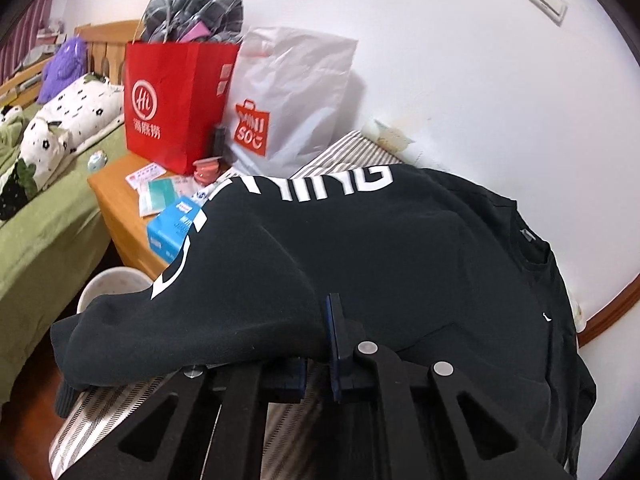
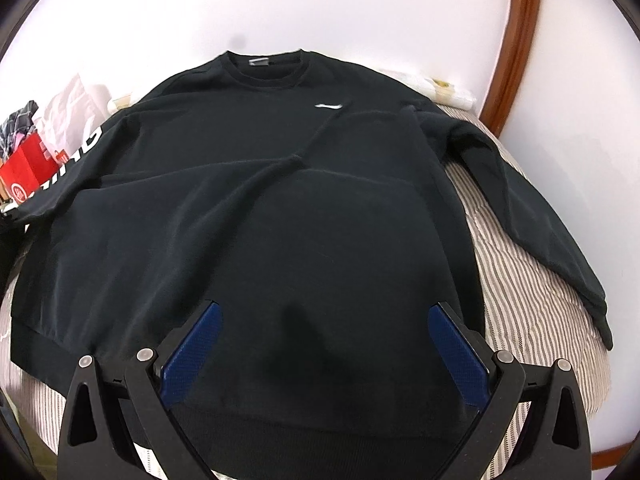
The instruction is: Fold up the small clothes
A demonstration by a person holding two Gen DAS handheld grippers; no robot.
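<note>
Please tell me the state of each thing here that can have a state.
black long-sleeved sweatshirt: spread out, unfolded, front side up
left hand-held gripper: shut on sweatshirt sleeve
right hand-held gripper: open, above hem
red paper bag: upright, stuffed with clothes
white plastic bag: upright, against wall

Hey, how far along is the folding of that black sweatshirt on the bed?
Early stage. Done: the black sweatshirt lies spread front-up on the striped bedding, collar toward the wall. In hand: the left gripper is shut on the lettered sleeve, lifting it. The right gripper is open over the hem. Left: the other sleeve is still stretched out and the body isn't folded.
</note>
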